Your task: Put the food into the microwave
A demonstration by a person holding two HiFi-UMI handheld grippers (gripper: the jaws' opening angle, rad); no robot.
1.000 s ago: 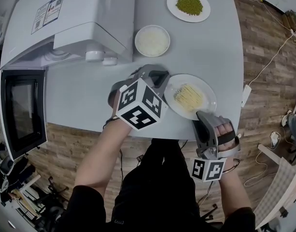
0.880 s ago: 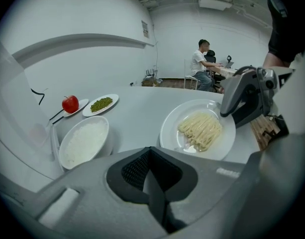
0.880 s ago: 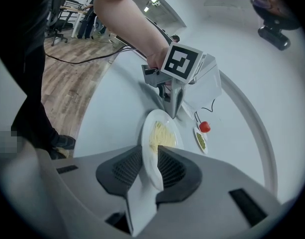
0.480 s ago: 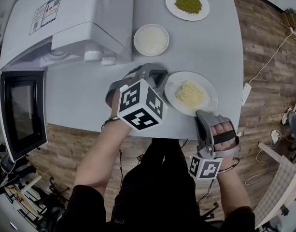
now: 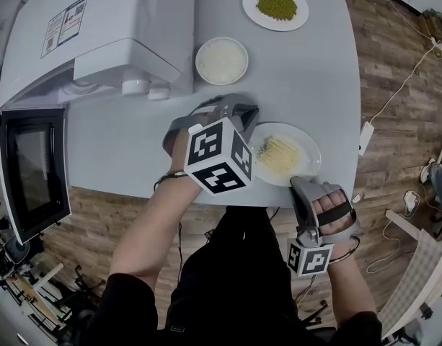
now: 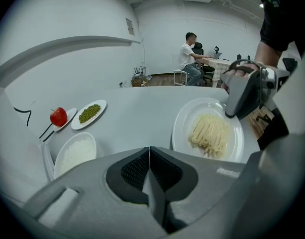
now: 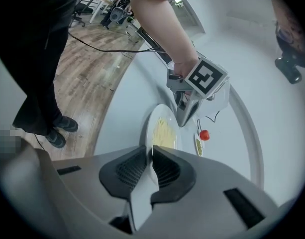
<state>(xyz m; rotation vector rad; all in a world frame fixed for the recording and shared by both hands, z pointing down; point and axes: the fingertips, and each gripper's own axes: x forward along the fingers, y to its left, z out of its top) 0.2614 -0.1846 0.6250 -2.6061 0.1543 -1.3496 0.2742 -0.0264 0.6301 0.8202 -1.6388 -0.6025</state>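
A: Where's the round white plate of pale noodles (image 5: 308, 148)?
B: On the grey table (image 5: 127, 146), at five o'clock from the white microwave (image 5: 127, 20).
A: The right claw (image 5: 301, 182)?
B: Its jaws have just been closing and now grasp the plate's rim at five o'clock.
A: The left claw (image 5: 248, 112)?
B: Clenched, empty, at the plate's ten o'clock.

From my head view, the cube (image 5: 219, 157) on my left gripper (image 5: 246, 115) hides the left rim of the noodle plate (image 5: 316, 153), and the microwave (image 5: 127, 20) is cut off up top.
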